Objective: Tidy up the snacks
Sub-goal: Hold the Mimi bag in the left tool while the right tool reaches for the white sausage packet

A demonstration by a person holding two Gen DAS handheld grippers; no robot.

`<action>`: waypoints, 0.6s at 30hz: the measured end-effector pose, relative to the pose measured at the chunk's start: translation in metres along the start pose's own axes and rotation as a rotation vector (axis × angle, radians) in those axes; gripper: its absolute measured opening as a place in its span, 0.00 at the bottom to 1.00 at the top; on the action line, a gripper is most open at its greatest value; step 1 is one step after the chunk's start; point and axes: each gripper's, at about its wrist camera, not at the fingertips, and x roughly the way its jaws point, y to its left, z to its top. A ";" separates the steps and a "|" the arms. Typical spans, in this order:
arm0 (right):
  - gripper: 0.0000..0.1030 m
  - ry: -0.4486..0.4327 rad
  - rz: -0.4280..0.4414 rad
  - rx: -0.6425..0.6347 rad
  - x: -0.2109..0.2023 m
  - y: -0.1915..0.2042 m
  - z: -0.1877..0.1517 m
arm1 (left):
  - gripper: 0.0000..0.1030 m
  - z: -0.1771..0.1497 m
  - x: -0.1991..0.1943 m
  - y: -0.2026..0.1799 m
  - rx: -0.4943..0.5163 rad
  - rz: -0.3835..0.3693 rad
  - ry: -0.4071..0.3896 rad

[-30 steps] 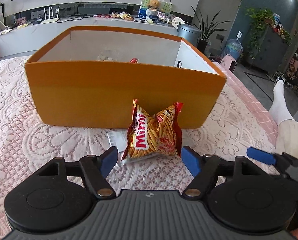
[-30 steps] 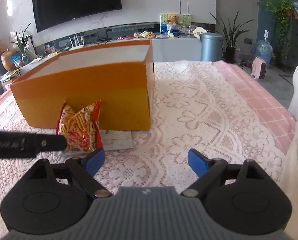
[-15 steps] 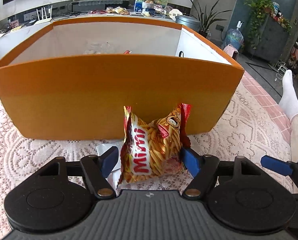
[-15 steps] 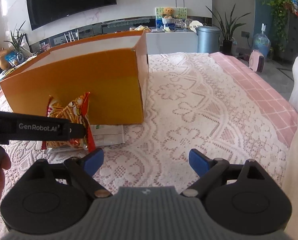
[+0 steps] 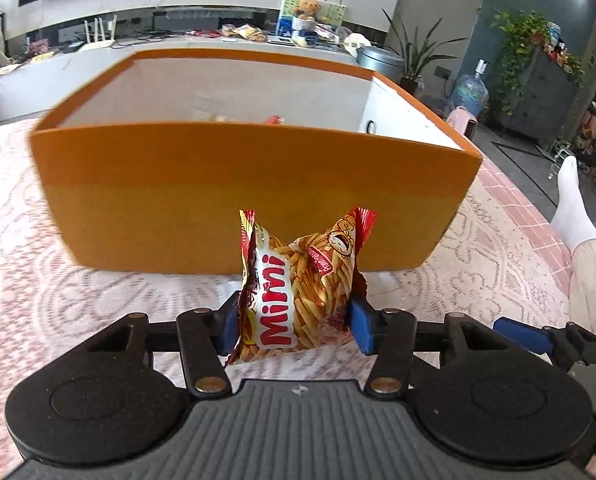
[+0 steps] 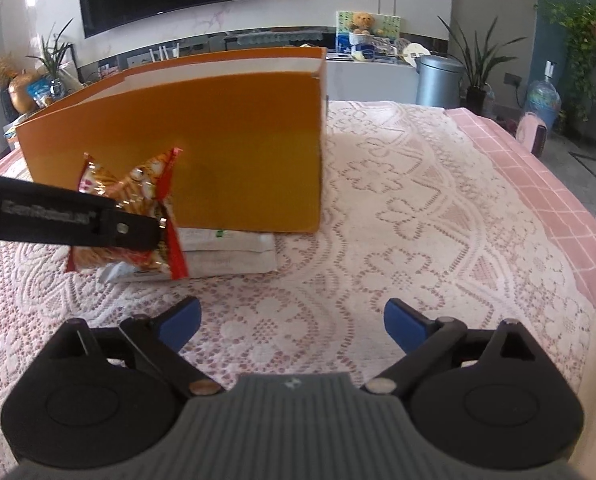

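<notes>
between blue fingers (image 5: 361, 326), crumpled red-yellow snack bag (image 5: 298, 292)

The orange box (image 5: 254, 200) hides most of its contents; the snack bag (image 6: 130, 220) covers part of a white packet (image 6: 226, 248).

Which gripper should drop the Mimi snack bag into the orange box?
Left. The left gripper has just closed on the Mimi snack bag, facing the orange box; the right gripper is open, empty.

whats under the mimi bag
White flat packets lie on the lace cloth below the Mimi bag, against the orange box. Their left ends are covered by the bag.
</notes>
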 end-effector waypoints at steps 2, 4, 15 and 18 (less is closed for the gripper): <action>0.93 0.014 0.025 0.008 0.002 0.004 0.000 | 0.59 0.000 -0.005 0.009 0.007 0.017 0.013; 0.93 0.014 0.048 -0.004 0.004 0.011 -0.001 | 0.59 -0.001 -0.008 0.018 -0.006 0.037 0.035; 0.67 -0.003 0.037 -0.328 0.028 0.071 0.005 | 0.59 -0.014 -0.017 0.062 -0.083 0.093 0.057; 0.67 -0.030 0.027 -0.372 0.032 0.076 0.006 | 0.59 -0.020 -0.016 0.065 -0.080 0.102 0.062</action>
